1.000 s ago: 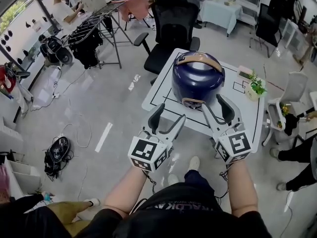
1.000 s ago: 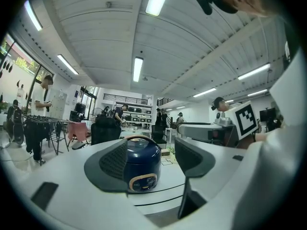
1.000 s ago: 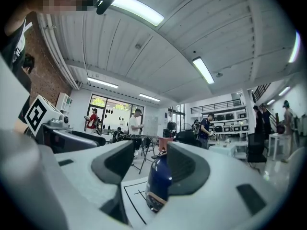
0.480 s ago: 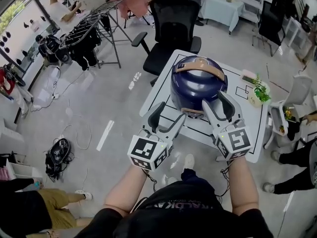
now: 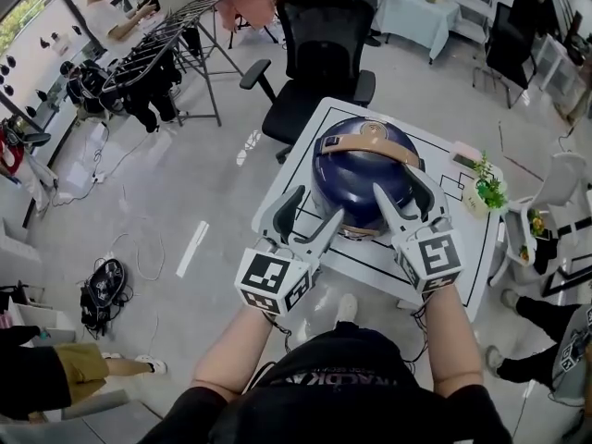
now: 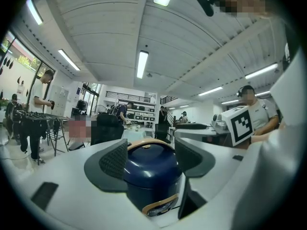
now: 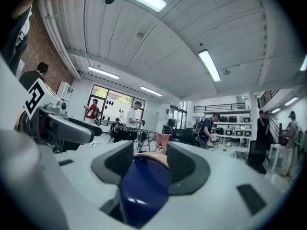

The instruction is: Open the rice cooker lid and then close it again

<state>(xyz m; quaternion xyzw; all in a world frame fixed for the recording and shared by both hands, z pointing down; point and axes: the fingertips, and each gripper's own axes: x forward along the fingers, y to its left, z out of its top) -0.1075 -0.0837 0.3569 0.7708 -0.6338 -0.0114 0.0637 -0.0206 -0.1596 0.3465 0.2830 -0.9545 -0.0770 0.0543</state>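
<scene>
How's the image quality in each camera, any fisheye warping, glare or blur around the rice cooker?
Head view: sharp, evenly lit, edges bowed, a soft sheen on the rice cooker. Left gripper view: heavy fisheye, dark corners, cooker crisp. Right gripper view: same warping, cooker close and soft, ceiling lights blown out.

A glossy, smooth dark-blue shell and a matt tan handle (image 5: 370, 143) are seen on the rice cooker (image 5: 356, 183), while the left gripper (image 5: 319, 204) and right gripper (image 5: 395, 179) are finished in matt grey plastic with rough, finely textured black pads (image 6: 115, 159), and the table (image 5: 298, 166) is topped in smooth white.
</scene>
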